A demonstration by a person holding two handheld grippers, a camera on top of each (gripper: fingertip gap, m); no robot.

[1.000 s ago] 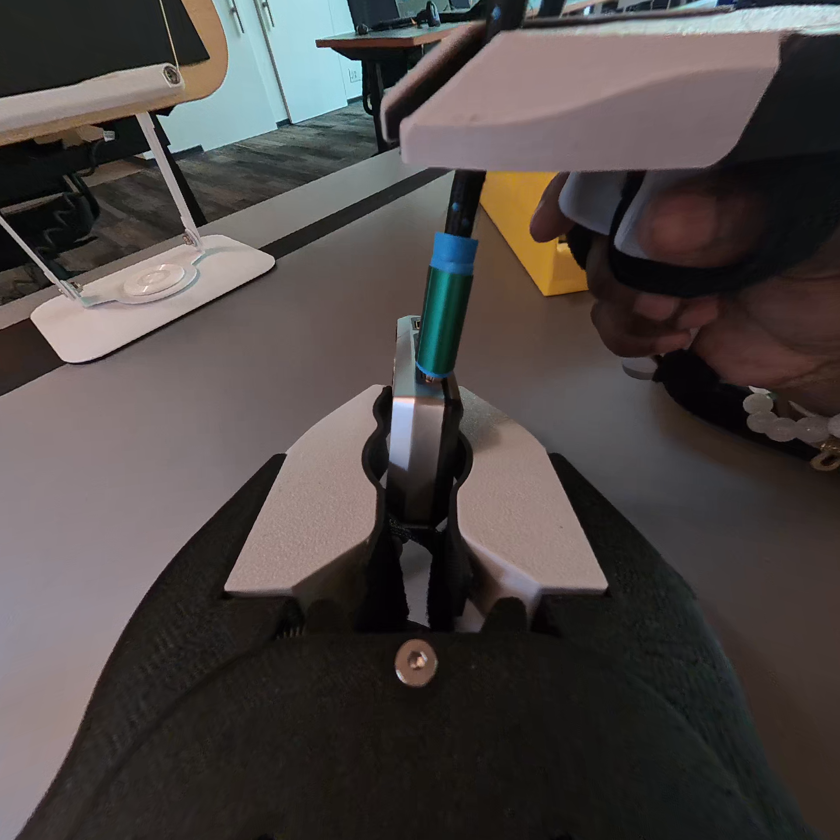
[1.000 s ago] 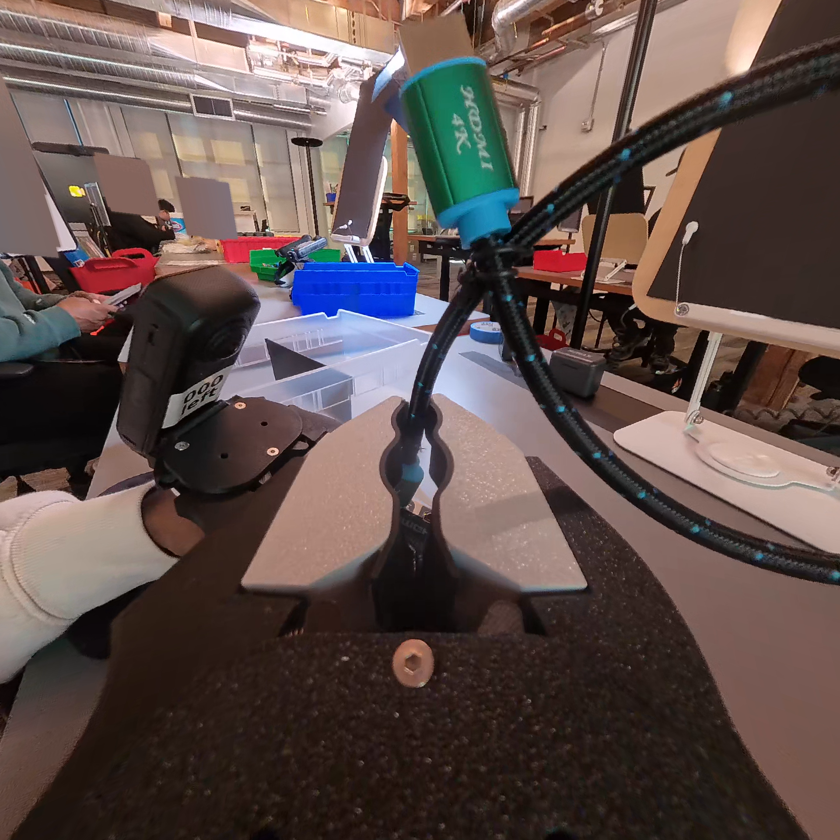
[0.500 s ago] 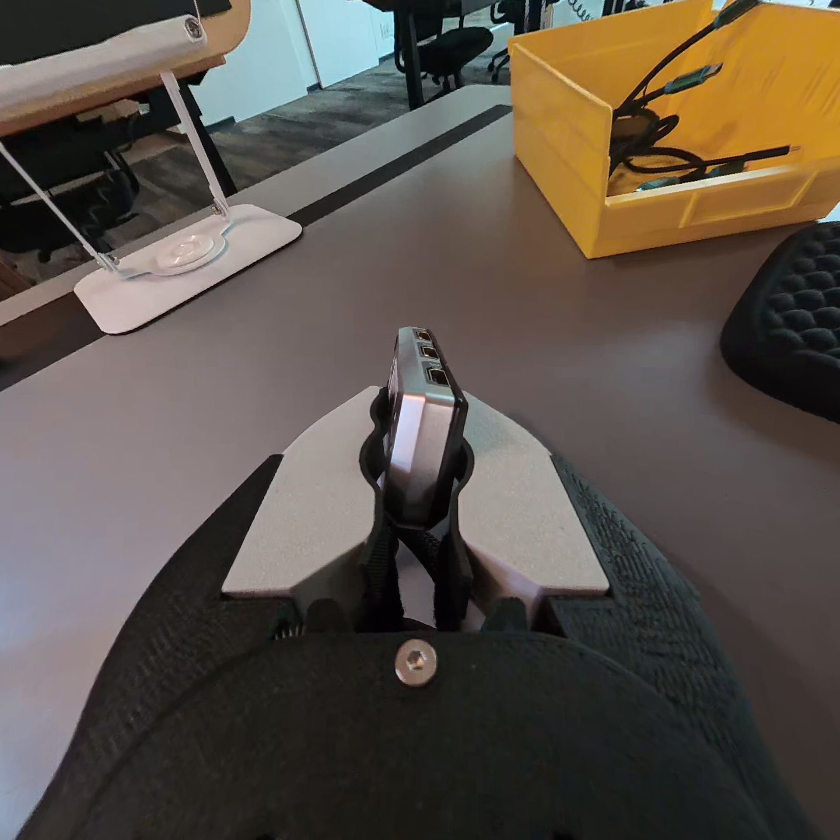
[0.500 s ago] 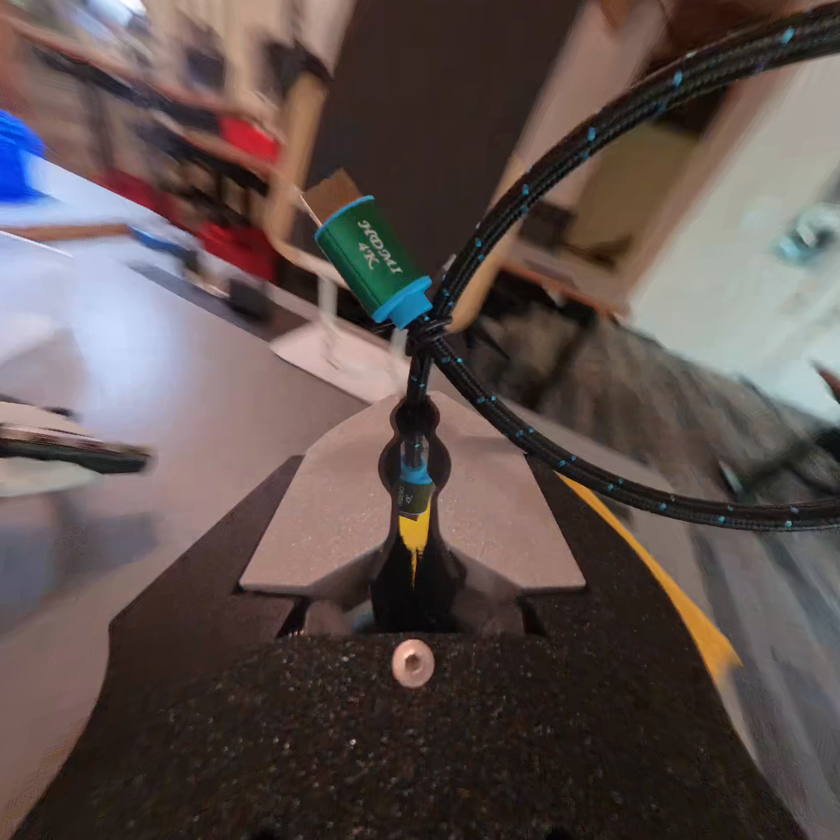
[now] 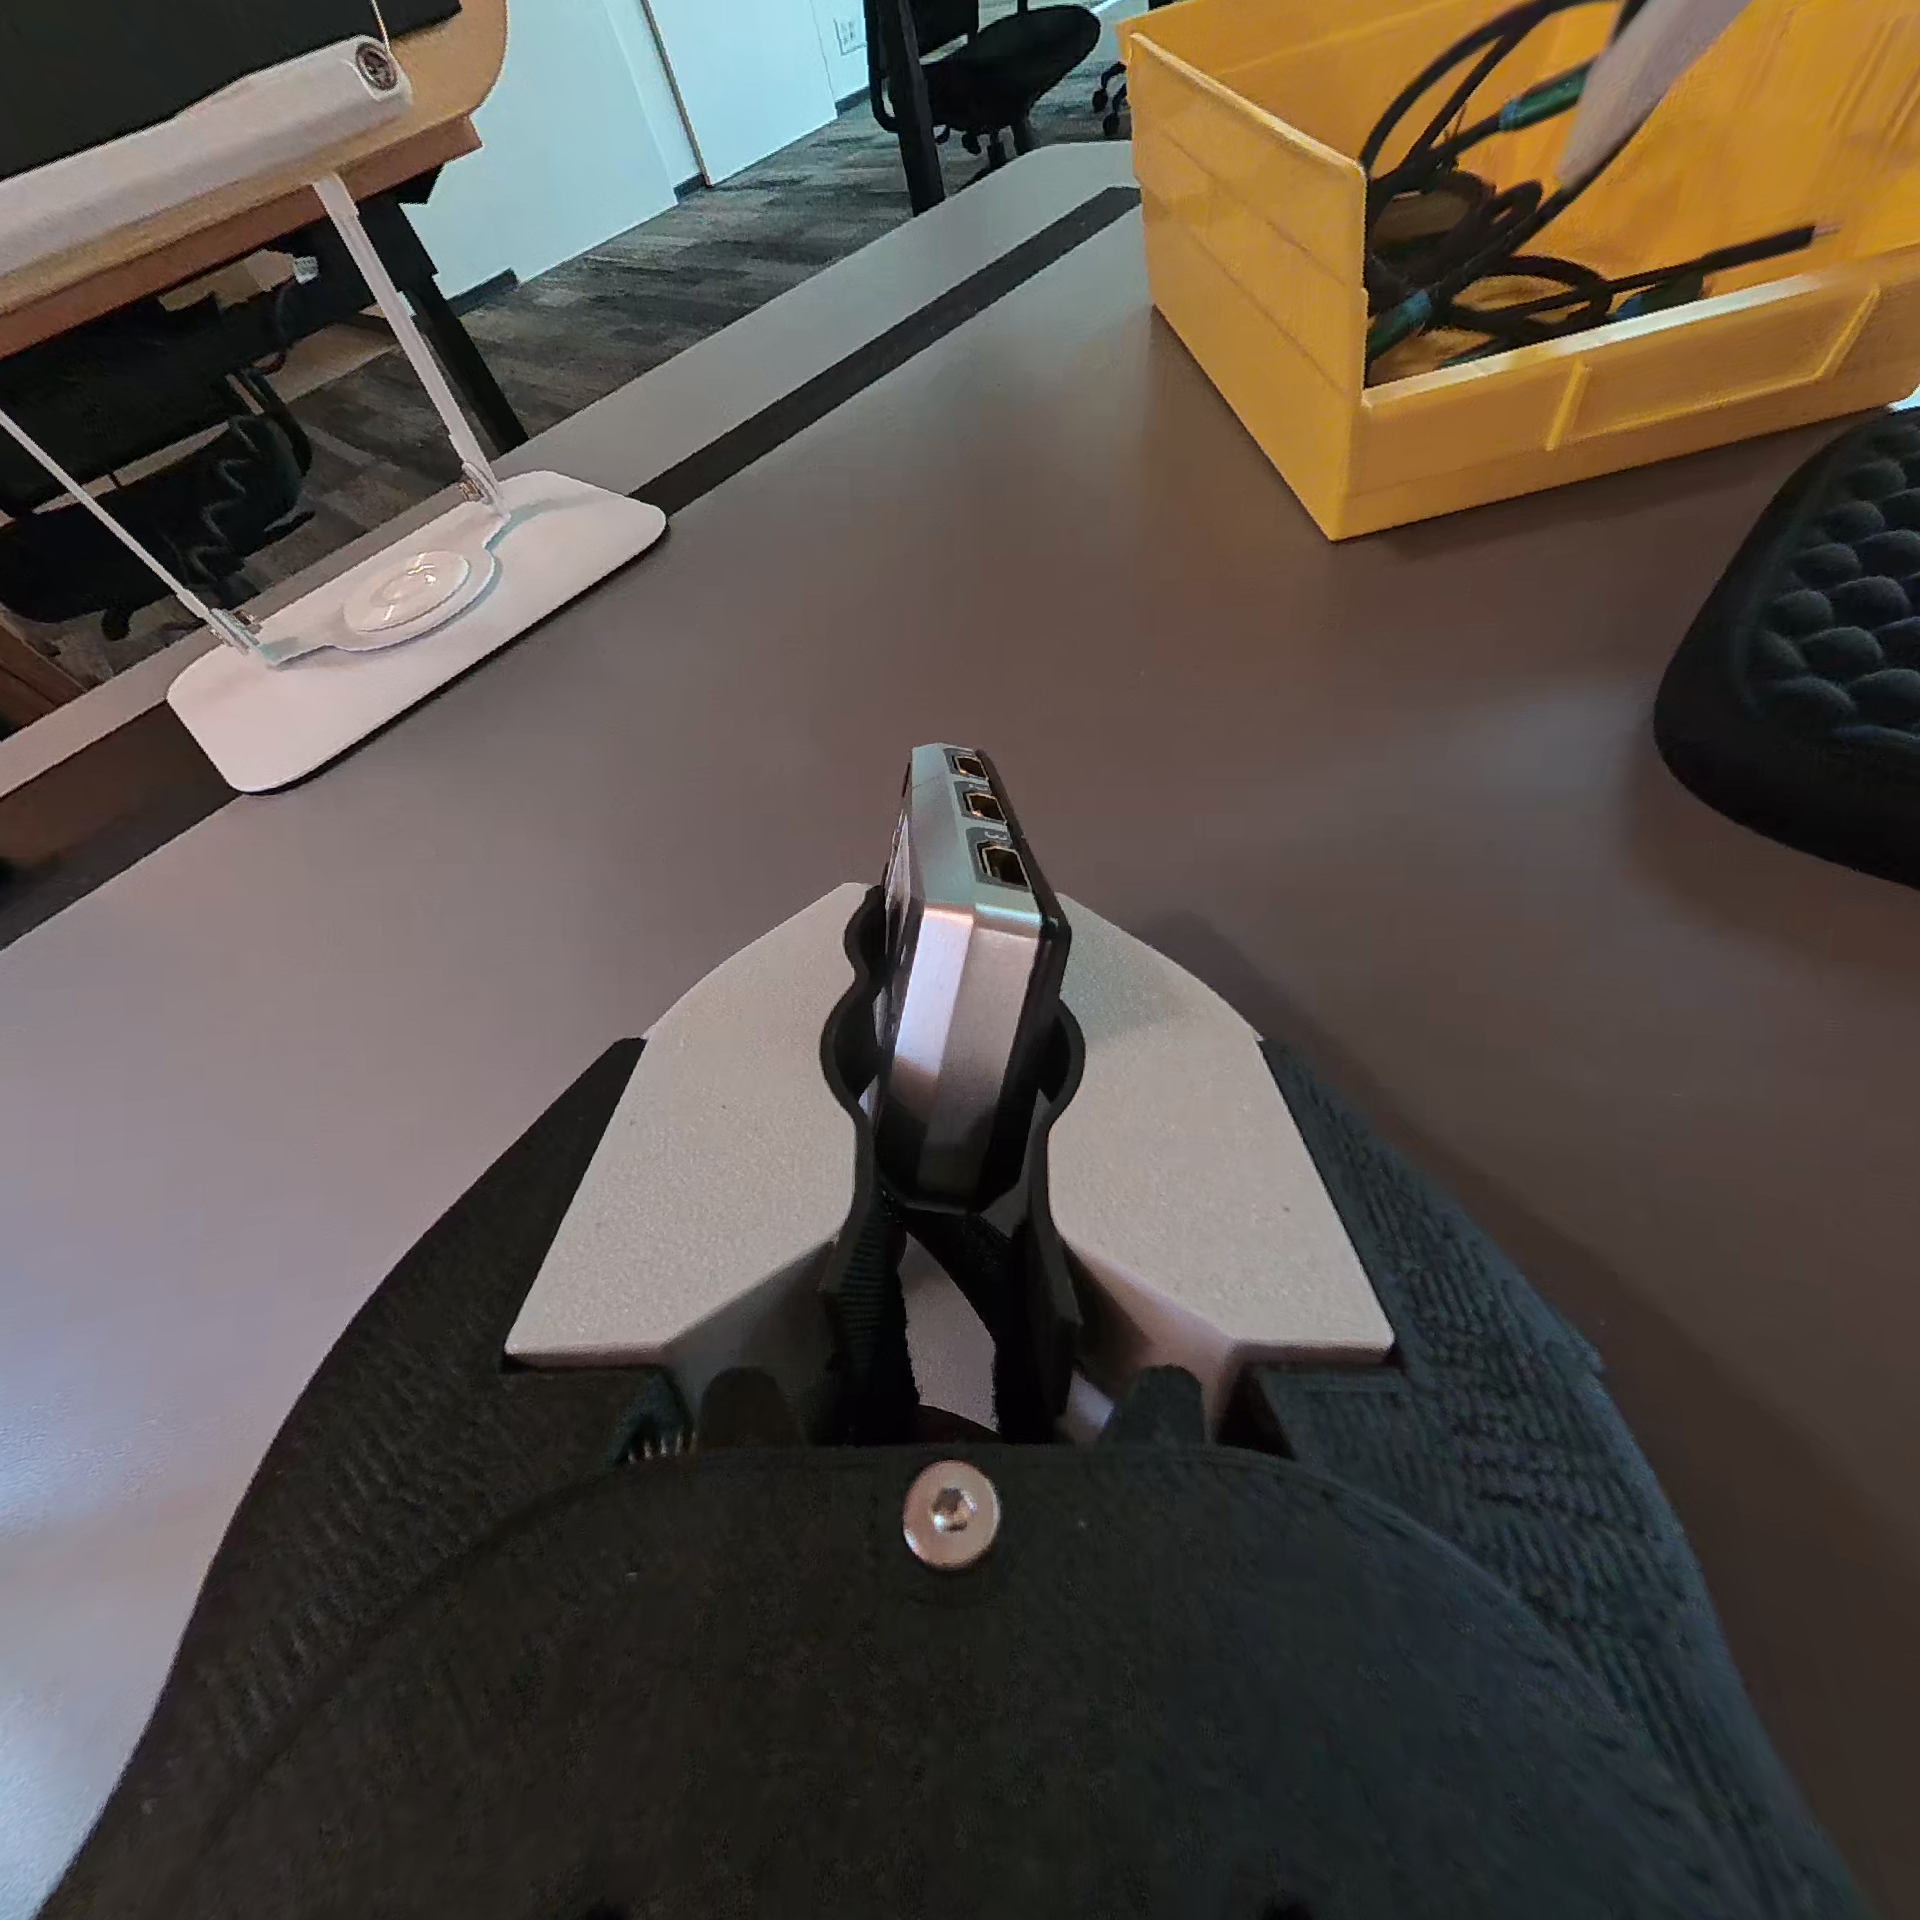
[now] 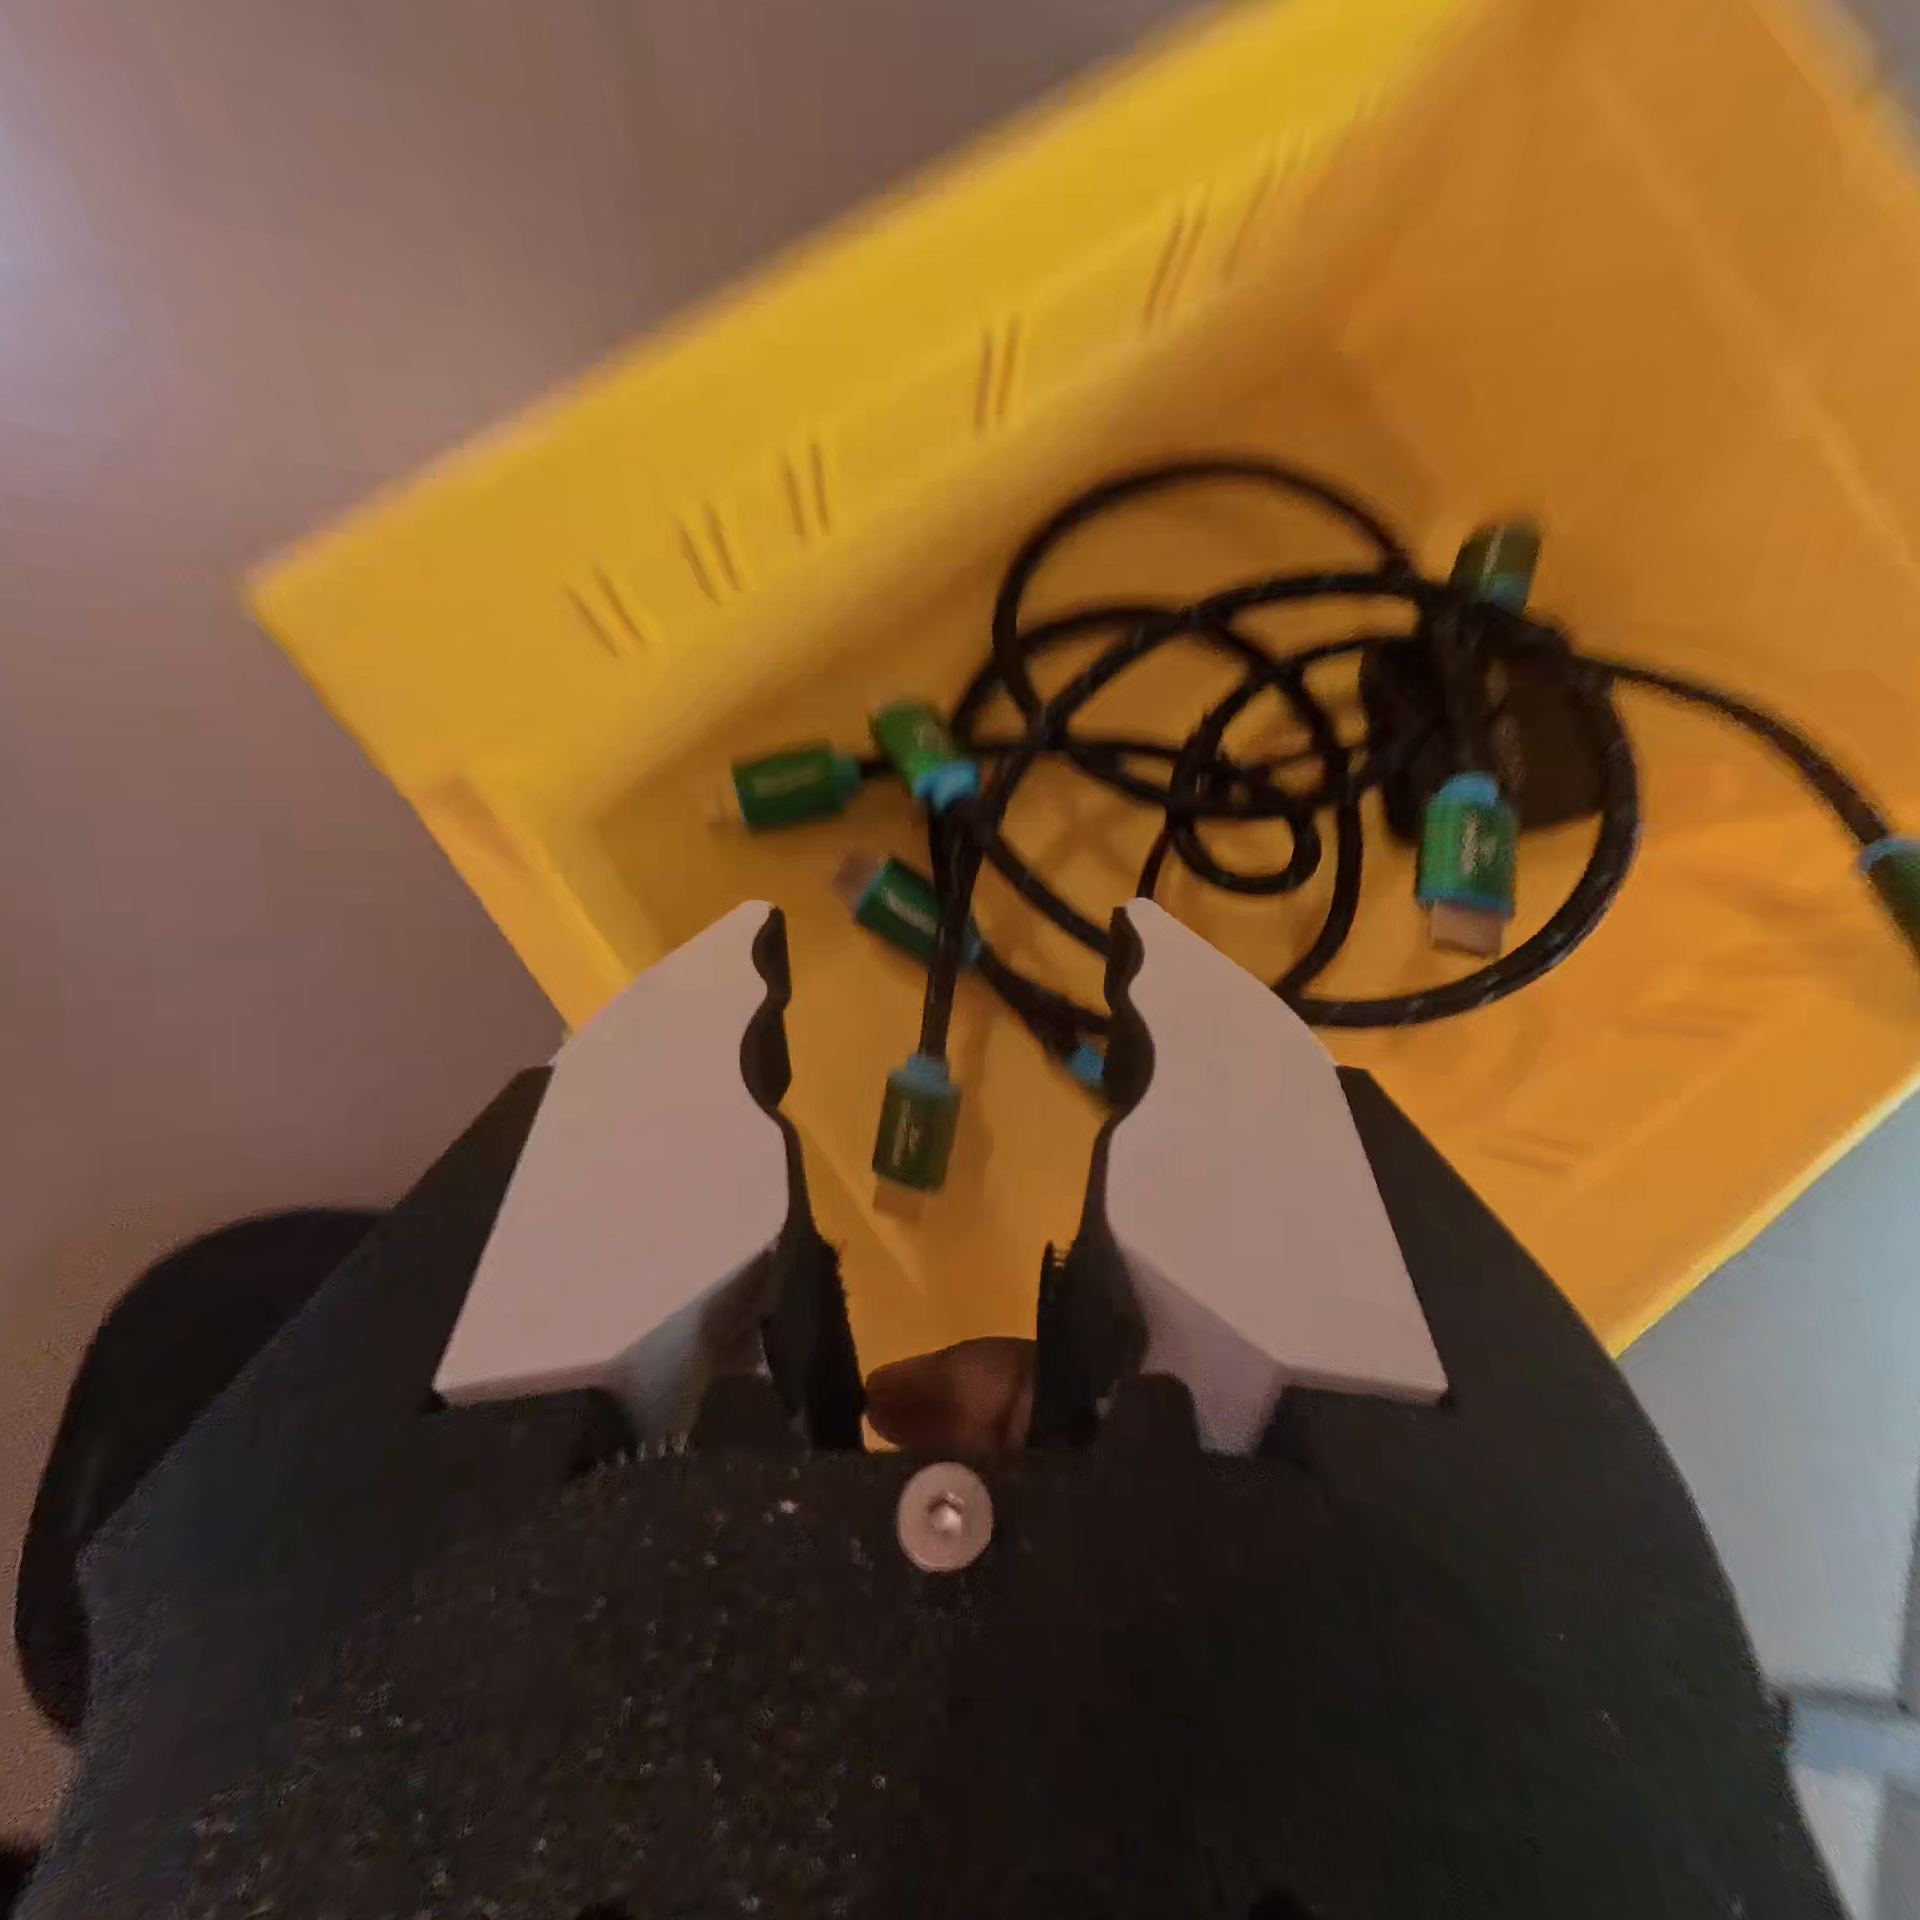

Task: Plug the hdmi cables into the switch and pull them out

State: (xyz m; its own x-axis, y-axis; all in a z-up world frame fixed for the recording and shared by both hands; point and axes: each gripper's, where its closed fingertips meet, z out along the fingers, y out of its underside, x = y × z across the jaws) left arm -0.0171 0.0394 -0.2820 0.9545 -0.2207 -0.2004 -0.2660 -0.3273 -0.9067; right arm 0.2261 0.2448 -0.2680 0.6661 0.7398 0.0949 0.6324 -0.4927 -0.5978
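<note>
My left gripper (image 5: 961,914) is shut on the silver HDMI switch (image 5: 961,935). It holds the switch on edge above the brown table (image 5: 520,1039), its row of ports facing up and free of plugs. My right gripper (image 6: 945,914) is open and empty above the yellow bin (image 6: 790,457). Black braided HDMI cables (image 6: 1247,790) with green plugs lie tangled in the bin. One green plug (image 6: 912,1132) hangs between my open fingers, touching neither. In the left wrist view the bin (image 5: 1455,457) stands at the far right with a blurred right finger (image 5: 1631,83) over it.
A white stand base (image 5: 416,613) sits on the table at the left. A black textured pad (image 5: 1829,655) lies at the right edge. Desks and office chairs stand beyond the table's far edge. Left tips to right tips: about 30 centimeters.
The right gripper pulled the cable out of the switch, swung over the yellow bin and opened, letting go of the cable. The left gripper kept hold of the switch.
</note>
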